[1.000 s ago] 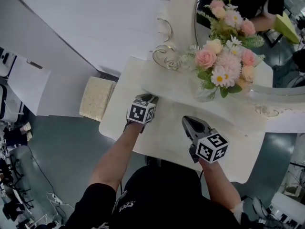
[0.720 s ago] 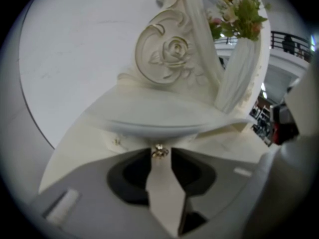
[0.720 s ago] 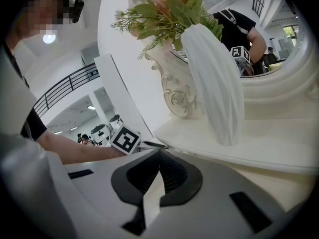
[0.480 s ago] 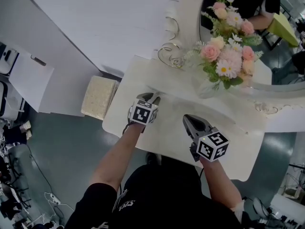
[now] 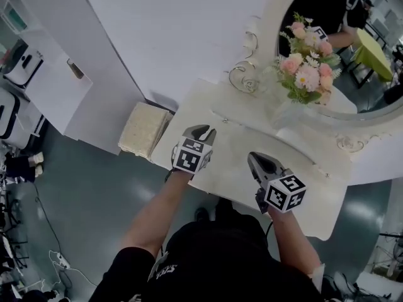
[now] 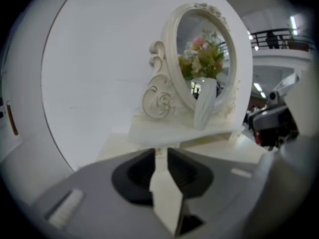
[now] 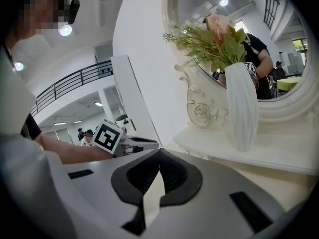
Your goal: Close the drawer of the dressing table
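The white dressing table (image 5: 315, 187) stands against the wall with an oval mirror (image 5: 371, 74) and a vase (image 5: 293, 115) of pink flowers (image 5: 305, 74) on its raised shelf. No drawer shows past its front edge from above. My left gripper (image 5: 200, 133) hovers over the left of the top. Its jaws (image 6: 160, 153) are closing, with a narrow gap and nothing between them. My right gripper (image 5: 259, 162) hangs over the middle of the top with its tips together (image 7: 159, 153), holding nothing. The left gripper's marker cube (image 7: 108, 137) shows in the right gripper view.
A cream padded stool (image 5: 146, 129) sits on the grey-green floor left of the table. A white cabinet (image 5: 63, 87) stands further left. The mirror's carved scroll (image 6: 159, 101) and the vase (image 6: 203, 103) stand ahead of the left gripper.
Both grippers have risen a little above the table top. The head view has swung to show more wall and floor at the left. The left jaws widened, then narrowed.
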Motion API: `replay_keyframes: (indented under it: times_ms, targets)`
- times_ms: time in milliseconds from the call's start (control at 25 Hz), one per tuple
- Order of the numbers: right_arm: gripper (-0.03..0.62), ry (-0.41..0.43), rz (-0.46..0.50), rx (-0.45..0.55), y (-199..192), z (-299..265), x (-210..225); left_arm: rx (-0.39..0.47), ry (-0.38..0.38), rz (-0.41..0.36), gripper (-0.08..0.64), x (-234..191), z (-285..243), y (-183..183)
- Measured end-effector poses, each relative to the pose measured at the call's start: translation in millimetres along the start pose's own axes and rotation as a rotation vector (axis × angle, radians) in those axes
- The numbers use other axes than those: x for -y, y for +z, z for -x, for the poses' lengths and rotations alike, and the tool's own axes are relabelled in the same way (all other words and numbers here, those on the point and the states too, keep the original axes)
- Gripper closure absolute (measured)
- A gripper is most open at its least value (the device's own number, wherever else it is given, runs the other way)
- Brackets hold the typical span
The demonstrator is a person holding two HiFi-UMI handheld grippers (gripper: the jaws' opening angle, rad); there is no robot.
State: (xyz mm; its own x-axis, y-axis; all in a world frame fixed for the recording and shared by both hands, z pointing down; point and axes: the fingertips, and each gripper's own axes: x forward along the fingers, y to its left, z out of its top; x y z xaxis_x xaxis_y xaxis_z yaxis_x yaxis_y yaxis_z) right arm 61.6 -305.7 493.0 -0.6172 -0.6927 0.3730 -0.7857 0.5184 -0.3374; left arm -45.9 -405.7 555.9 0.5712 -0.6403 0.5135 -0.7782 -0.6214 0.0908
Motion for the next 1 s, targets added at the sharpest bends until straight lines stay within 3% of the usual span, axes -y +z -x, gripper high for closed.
replay_keyframes:
  times_ms: [520, 1000]
  targets:
    - [0.597, -0.045, 0.075, 0.071, 8.9, 52.9, -61.9, 0.163, 0.057, 0.017, 0.517, 13.4, 126.4, 10.5]
    - [0.597, 0.029, 0.122, 0.124, 26.4, 57.3, -83.2, 0.235, 0.139, 0.064, 0.543, 16.7, 190.8, 22.1]
